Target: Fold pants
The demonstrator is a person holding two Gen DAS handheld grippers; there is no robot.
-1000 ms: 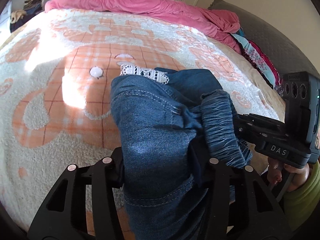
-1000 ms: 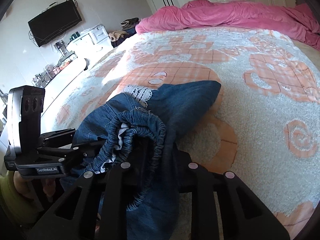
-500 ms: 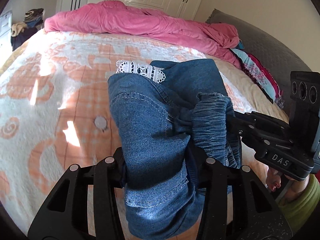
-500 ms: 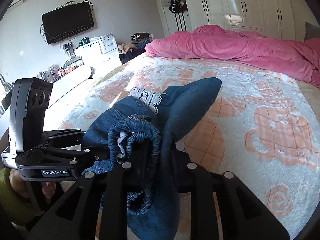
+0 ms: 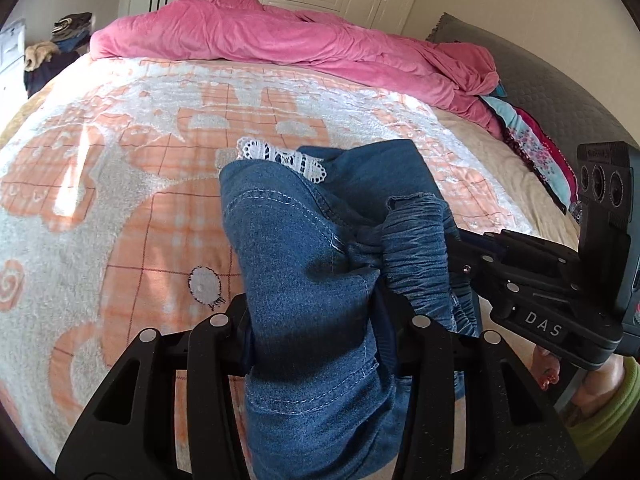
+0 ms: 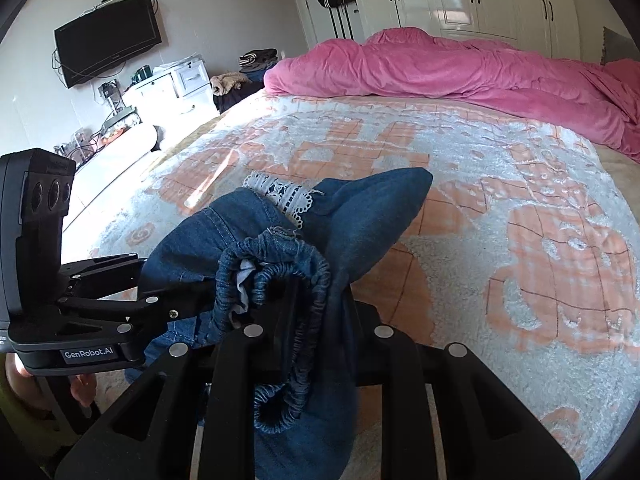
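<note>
Left wrist view first: the left gripper (image 5: pixel 316 344) is clamped on a thick bunch of the denim pants (image 5: pixel 304 264), jaws partway apart with the cloth filling the gap, and the fabric rises from 6 o'clock to the middle of the picture, held up above the bed (image 5: pixel 120 200). A strip of white lace trim (image 5: pixel 280 160) sits at the top of the bundle, around 12 o'clock of it. Over at 3 o'clock the right gripper (image 5: pixel 452 248) comes in from the side, pinching the gathered elastic waistband (image 5: pixel 420 248). A pink duvet (image 5: pixel 280 40) is heaped along the far edge at 12 o'clock. Right wrist view: the right gripper (image 6: pixel 316 320) is nearly closed on the waistband (image 6: pixel 280 264), which loops over its jaws toward 6 o'clock, and the left gripper (image 6: pixel 192 300) reaches in from 9 o'clock gripping the same bundle. A TV (image 6: pixel 108 40) hangs on the wall at 10 o'clock.
</note>
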